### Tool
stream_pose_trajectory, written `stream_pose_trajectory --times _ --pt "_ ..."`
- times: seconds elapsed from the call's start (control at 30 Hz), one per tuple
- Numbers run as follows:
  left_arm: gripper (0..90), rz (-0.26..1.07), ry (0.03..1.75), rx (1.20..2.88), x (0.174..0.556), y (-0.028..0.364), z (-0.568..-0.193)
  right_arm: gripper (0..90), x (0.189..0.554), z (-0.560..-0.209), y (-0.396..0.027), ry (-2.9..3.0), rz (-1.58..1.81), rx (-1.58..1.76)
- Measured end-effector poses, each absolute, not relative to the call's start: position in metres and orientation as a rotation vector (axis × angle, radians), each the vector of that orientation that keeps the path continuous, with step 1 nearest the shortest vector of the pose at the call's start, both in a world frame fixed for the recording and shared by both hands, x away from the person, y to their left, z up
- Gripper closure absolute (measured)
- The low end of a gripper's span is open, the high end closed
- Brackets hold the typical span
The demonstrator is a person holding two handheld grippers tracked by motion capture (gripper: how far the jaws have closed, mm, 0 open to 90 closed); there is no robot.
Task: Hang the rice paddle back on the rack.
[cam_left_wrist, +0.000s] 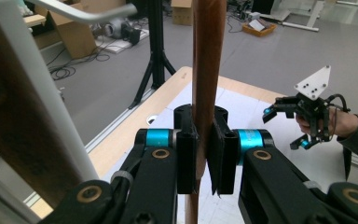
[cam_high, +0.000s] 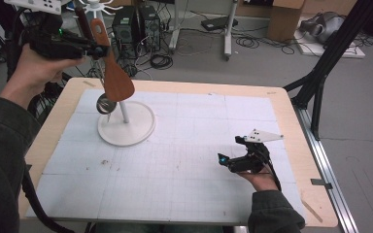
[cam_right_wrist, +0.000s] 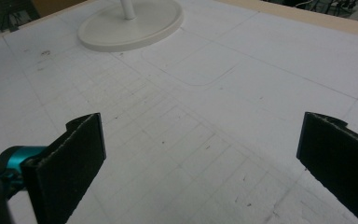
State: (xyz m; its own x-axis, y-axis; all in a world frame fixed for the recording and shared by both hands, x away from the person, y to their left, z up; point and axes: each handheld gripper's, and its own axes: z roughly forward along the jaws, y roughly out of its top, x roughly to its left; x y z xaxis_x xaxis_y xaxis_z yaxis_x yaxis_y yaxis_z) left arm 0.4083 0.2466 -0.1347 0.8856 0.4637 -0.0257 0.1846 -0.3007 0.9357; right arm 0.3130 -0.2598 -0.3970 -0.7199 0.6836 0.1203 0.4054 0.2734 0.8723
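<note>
Your left gripper point(cam_high: 97, 50) has the wooden spatula point(cam_high: 114, 73) by its smooth round handle, raised at the far left corner of the table, with the flat reddish-brown blade hanging down beside the rack's thin white pole point(cam_high: 124, 111). The rack's round cream base point(cam_high: 126, 127) sits on the white gridded mat point(cam_high: 175, 160), which is scuffed and speckled and covers the pale wooden table point(cam_high: 291, 111). A small metal ladle point(cam_high: 105, 104) hangs low beside the pole, just behind the spatula blade. In the left gripper view a white rack arm point(cam_left_wrist: 84, 16) crosses close above and a second dark wooden handle point(cam_left_wrist: 14, 116) stands right next to the jaws, crowding that side. There the black pads point(cam_left_wrist: 186, 156) press tight on the handle from both sides. Your right gripper point(cam_high: 233, 158) rests low over the mat near the right edge, well apart from the rack, its jaws spread wide with nothing between them
</note>
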Motion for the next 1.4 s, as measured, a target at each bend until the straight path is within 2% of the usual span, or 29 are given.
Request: stream_pose_trajectory --times 0.77,1.4 --pt "82.5 0.270 0.559 1.842 0.426 0.253 -0.133 0.4 0.312 -0.396 -0.258 2.269 1.448 0.990" --pt "81.8 0.278 0.616 1.847 0.422 0.255 -0.139 0.4 0.311 -0.395 -0.256 2.270 1.464 0.968"
